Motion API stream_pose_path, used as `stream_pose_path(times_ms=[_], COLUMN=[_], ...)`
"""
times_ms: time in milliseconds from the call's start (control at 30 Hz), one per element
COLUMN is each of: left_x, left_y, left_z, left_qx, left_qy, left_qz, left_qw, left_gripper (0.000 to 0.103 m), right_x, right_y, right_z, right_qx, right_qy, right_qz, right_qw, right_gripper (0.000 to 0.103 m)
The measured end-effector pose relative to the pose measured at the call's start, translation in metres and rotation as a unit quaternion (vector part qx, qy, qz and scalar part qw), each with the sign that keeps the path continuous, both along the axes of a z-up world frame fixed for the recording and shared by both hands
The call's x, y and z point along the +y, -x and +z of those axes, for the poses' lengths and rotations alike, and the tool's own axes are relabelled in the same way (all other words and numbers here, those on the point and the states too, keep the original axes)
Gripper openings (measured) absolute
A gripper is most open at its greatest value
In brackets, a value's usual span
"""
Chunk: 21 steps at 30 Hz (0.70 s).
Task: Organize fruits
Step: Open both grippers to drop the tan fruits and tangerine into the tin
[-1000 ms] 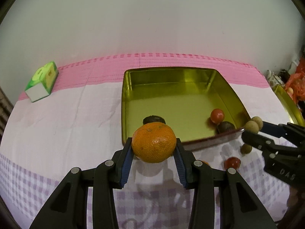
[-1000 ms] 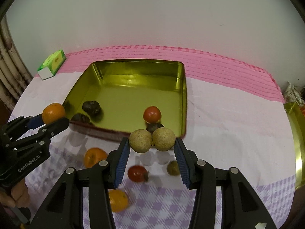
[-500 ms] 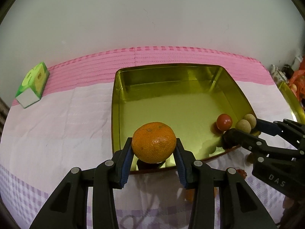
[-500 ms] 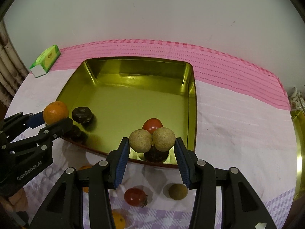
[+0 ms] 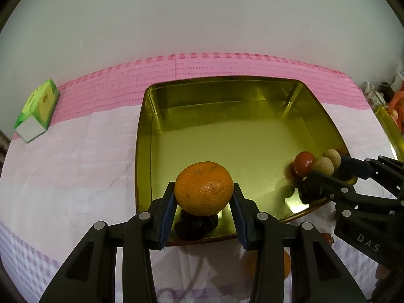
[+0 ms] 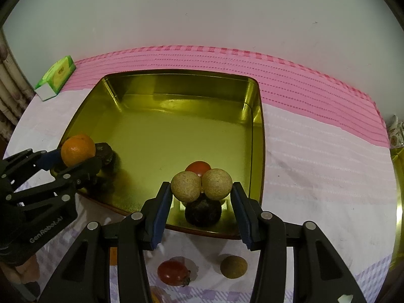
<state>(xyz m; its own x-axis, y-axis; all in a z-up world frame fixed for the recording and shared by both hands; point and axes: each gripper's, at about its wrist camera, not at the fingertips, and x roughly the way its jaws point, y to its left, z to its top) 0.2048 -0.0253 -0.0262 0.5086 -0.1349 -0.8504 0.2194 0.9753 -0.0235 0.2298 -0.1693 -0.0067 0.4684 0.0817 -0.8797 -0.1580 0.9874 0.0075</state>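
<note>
We hold fruit over the tin (image 5: 149,106) — both tools loaded.
Left tool (image 5: 204,203) grips an orange (image 5: 204,188); right tool (image 6: 201,197) clamps two longans (image 6: 201,185).

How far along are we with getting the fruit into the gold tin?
Done: a red tomato and dark fruits sit in the gold tin. In hand: left gripper holds an orange, right gripper two tan longans, both above the tin. Left: a tomato and longan on the cloth.
</note>
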Motion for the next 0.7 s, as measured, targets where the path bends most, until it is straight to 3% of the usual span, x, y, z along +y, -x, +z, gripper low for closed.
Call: stream_pose_path(times_ms=[433, 567, 700], left_x=[-0.006, -0.008, -0.012], left_y=[0.001, 0.003, 0.010], left_z=[-0.002, 0.000, 0.008], left_qx=[0.002, -0.002, -0.013], left_qy=[-0.003, -0.004, -0.006], left_qz=[-0.004, -0.005, -0.009], left_qw=[1.0000, 1.0000, 0.9999], left_gripper=[0.045, 0.058, 0.061], right_x=[0.001, 0.001, -0.002], right_y=[0.001, 0.003, 0.010], right_z=[-0.003, 0.000, 0.006], right_qx=[0.000, -0.005, -0.011], right_qy=[0.000, 0.000, -0.003], right_qz=[-0.001, -0.002, -0.005], right_qw=[1.000, 1.000, 1.000], right_gripper=[0.046, 0.049, 0.049])
